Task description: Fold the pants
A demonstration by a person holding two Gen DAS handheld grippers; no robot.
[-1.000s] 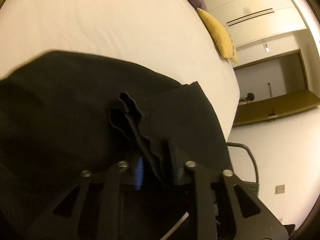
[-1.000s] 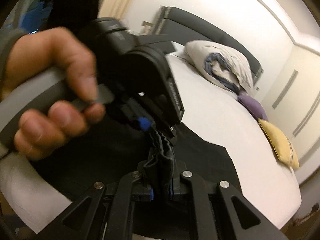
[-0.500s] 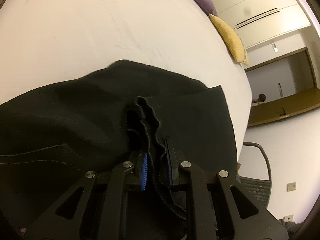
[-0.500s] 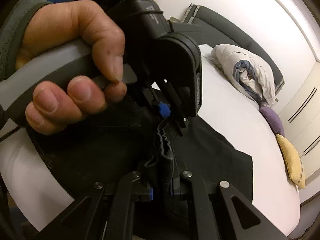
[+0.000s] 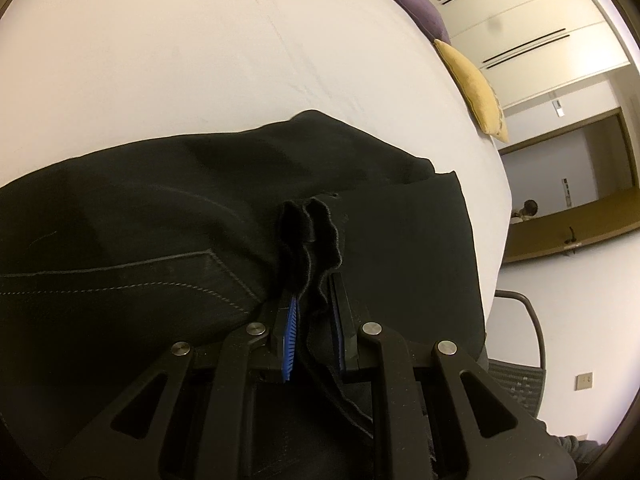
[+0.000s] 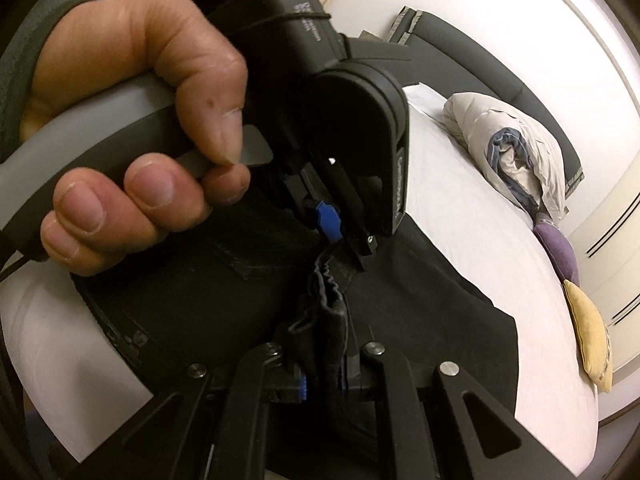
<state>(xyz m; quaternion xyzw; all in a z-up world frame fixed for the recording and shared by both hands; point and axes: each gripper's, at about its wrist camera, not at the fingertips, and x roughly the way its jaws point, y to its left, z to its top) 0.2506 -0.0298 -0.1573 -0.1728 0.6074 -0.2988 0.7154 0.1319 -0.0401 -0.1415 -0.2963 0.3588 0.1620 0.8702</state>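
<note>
Black pants lie spread on the white bed, a stitched pocket showing at the left. My left gripper is shut on a bunched hem edge of the pants, which sticks up between its blue pads. In the right wrist view my right gripper is shut on another bunch of the same pants. The left gripper, held in a hand, sits just ahead of it, the two very close together.
A yellow cushion and a purple cushion lie near the bed's far edge. A rolled duvet lies by the dark headboard. A chair stands beside the bed. Wardrobe doors are behind.
Both grippers have carried the pinched pants edges forward over the bed and lower. More of the pants and the pocket now lie flat. The left gripper has come closer to the right.
</note>
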